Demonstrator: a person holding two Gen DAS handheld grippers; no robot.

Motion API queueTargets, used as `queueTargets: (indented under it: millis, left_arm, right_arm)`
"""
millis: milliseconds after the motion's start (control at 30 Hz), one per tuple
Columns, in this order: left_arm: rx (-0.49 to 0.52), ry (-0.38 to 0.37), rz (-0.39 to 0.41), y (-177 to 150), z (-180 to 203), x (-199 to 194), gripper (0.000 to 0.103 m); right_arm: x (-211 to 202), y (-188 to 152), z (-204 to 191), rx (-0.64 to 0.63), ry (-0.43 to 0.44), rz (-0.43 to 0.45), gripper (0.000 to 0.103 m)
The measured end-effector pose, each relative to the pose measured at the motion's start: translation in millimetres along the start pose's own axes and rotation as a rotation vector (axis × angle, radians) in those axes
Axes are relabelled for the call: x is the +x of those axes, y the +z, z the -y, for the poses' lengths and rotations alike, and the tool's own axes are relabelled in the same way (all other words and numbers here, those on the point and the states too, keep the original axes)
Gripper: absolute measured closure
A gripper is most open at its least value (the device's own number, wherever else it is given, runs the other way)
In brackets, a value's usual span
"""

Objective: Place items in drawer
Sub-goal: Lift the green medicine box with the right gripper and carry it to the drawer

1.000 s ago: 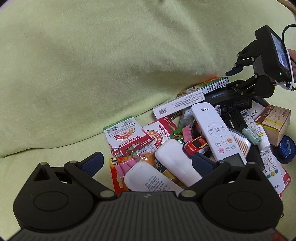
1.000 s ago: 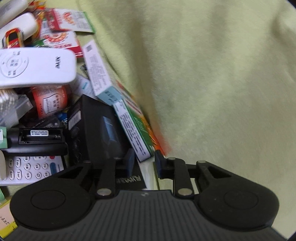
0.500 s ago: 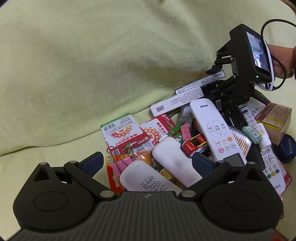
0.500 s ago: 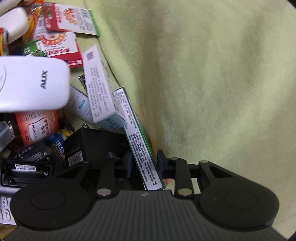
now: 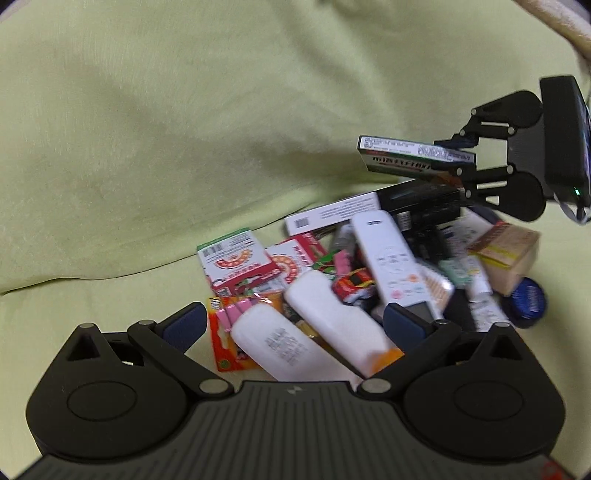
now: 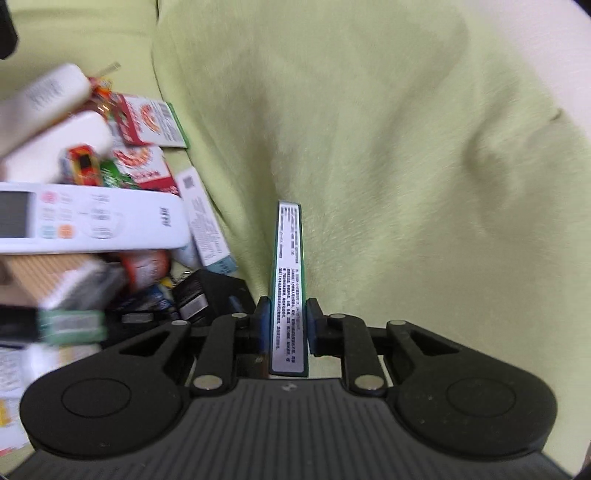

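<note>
One thin box [image 6: 289, 280] is pinched edge-on in the right tool [image 6: 286, 325], lifted clear of the pile [image 5: 369, 269] on the green cloth [image 5: 184, 129], ready for carrying to a drawer, unseen here. The left tool [image 5: 291, 325] hovers spread and empty.

All we see behind is a soft, fuzzy light-green cloth [image 5: 184, 147] with big folds and creases. A pale strip [image 5: 561, 22] shows at one corner.

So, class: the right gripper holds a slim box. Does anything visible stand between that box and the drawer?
The drawer shows in neither view, so that path cannot be judged. The slim box is clamped in the right gripper, lifted clear of the pile, with only green cloth ahead.
</note>
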State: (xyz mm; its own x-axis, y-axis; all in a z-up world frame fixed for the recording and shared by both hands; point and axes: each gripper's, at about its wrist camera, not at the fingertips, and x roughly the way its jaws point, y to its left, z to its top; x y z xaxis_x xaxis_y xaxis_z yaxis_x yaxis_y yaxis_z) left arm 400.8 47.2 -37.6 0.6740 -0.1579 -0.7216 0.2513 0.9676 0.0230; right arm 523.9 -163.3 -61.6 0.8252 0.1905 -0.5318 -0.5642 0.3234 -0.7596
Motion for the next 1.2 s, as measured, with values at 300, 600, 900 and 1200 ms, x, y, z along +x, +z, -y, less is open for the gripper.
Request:
queueTargets:
  millis: [300,600,900,1200]
  left_arm:
    - [0.05,-0.099,-0.009,-15.7,30.0,-56.9,0.001]
    - [0.121,-0.201,-0.017,-43.7,61.1,-111.1,0.001]
    - [0.165,-0.271,-0.024,-61.1,86.9,-148.9,0.001]
    - [0.2,-0.327,-0.002,-82.4,119.3,-187.8,0.001]
  right_arm:
    - [-114.6,-7.4,-34.7,0.035,-0.029,0.029,0.087]
    - [-208.4,-5.5,-80.7,0.042,-0.045,0.038,0.087]
    - [-291.5,-5.1,-111.9,0.177,-0.074,0.051,0.087]
    - [-379.6,-6.4,-130.1,0.373,-0.111,0.049,0.087]
